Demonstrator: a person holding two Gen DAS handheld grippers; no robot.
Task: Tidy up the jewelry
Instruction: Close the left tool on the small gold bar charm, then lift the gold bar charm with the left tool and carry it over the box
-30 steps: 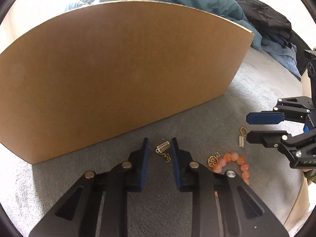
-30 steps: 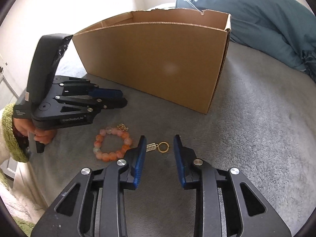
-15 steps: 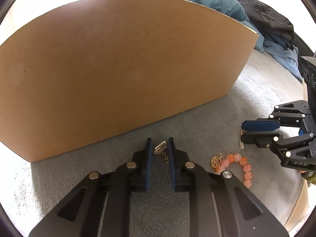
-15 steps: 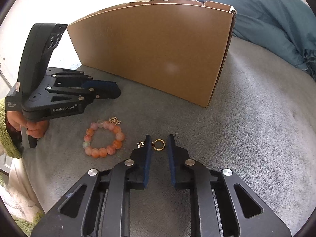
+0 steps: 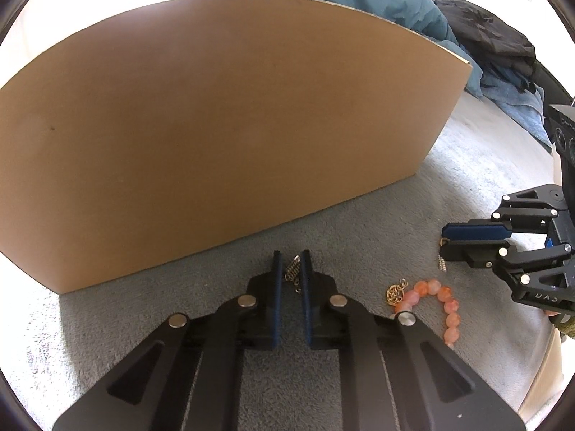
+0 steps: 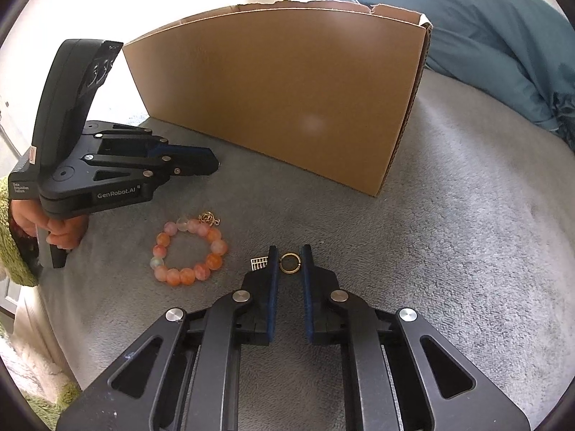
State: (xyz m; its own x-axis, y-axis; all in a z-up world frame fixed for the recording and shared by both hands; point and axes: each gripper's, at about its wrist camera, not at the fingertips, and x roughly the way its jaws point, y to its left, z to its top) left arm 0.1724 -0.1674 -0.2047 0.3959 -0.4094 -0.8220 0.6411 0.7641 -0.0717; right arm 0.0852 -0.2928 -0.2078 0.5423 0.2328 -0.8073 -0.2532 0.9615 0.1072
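My left tongs (image 5: 290,264) have just been closing, pads now pinching a small gold charm earring (image 5: 291,272), long axis pointing away toward the cardboard box (image 5: 222,125). Right tongs (image 6: 290,260) have also been closing, ring earring (image 6: 289,263) clamped, its charm (image 6: 259,263) sticking out left. Bead bracelet (image 6: 188,251) lies between them on the grey bed blanket (image 6: 449,251); teal duvet (image 6: 485,18) behind.

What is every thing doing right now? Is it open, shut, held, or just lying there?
left gripper: shut on the gold chain earring, jaws just closed in.
right gripper: shut on the gold ring earring, jaws just closed in.
gold chain earring: pinched between the pads, on the blanket.
gold ring earring: pinched at its ring; its charm sticks out beside.
bead bracelet: lying flat, untouched.
cardboard box: upright, open at the top.
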